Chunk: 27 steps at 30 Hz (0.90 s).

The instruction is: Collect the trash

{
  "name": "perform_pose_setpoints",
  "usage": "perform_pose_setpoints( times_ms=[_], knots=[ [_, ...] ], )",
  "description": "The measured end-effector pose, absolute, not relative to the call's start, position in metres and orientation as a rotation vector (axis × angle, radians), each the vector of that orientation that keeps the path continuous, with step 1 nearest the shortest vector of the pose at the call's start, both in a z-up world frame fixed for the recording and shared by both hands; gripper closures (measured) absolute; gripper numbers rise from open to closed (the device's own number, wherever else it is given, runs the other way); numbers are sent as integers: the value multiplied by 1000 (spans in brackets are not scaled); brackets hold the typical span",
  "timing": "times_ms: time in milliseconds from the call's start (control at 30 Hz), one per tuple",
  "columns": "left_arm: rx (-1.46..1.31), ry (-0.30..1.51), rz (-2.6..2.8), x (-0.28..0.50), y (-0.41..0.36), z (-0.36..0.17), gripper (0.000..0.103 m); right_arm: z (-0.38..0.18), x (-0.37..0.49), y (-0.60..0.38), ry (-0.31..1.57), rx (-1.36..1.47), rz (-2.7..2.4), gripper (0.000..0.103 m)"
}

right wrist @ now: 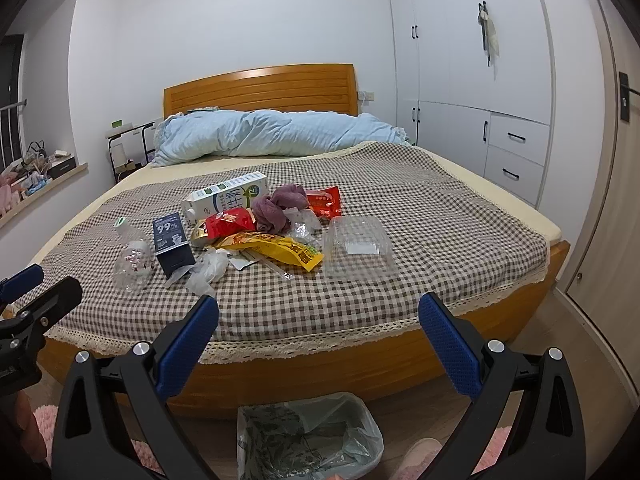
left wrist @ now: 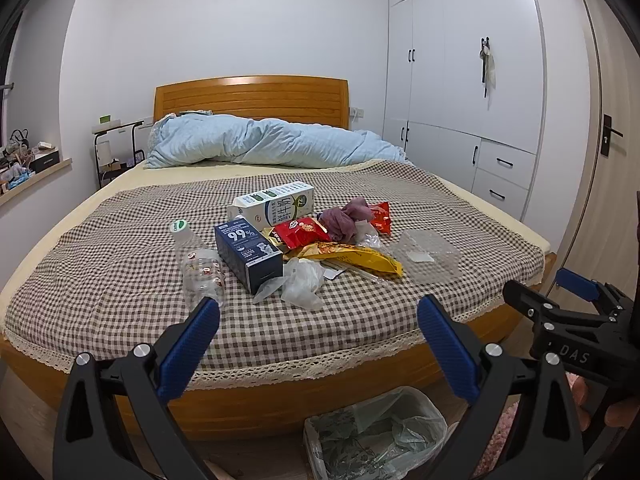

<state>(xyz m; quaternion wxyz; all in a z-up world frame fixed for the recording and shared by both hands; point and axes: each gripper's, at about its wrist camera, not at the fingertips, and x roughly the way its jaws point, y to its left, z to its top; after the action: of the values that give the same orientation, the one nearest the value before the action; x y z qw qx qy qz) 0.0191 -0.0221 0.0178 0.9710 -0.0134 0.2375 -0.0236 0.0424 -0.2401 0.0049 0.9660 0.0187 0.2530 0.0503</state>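
Observation:
A heap of trash lies mid-bed on the checked cover: a clear plastic bottle (left wrist: 198, 268), a dark blue box (left wrist: 248, 254), a white milk carton (left wrist: 272, 204), red snack bags (left wrist: 304, 232), a yellow wrapper (left wrist: 360, 258), a crumpled purple cloth (left wrist: 346, 218), crumpled clear film (left wrist: 302, 284) and a clear plastic clamshell (left wrist: 428, 254). My left gripper (left wrist: 318, 320) hovers open before the bed's foot, nothing between its fingers. My right gripper (right wrist: 318, 316) is open too, likewise empty. A bin lined with a plastic bag (right wrist: 308, 436) stands on the floor below both.
The bed (left wrist: 280, 396) has a wooden frame, with a blue duvet (left wrist: 272, 142) bunched at the headboard. White wardrobes (left wrist: 460, 80) line the right wall and a door (right wrist: 616, 200) stands at the far right. A cluttered windowsill (left wrist: 28, 160) is at the left. A pink rug (right wrist: 48, 420) lies on the floor.

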Motion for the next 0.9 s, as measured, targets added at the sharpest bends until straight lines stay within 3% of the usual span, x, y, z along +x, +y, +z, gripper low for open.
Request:
perform_pose_setpoints(
  times_ms=[900],
  knots=[
    [-22, 477, -23, 97, -14, 24, 7, -7, 128, -252, 503, 77, 46, 6]
  ],
)
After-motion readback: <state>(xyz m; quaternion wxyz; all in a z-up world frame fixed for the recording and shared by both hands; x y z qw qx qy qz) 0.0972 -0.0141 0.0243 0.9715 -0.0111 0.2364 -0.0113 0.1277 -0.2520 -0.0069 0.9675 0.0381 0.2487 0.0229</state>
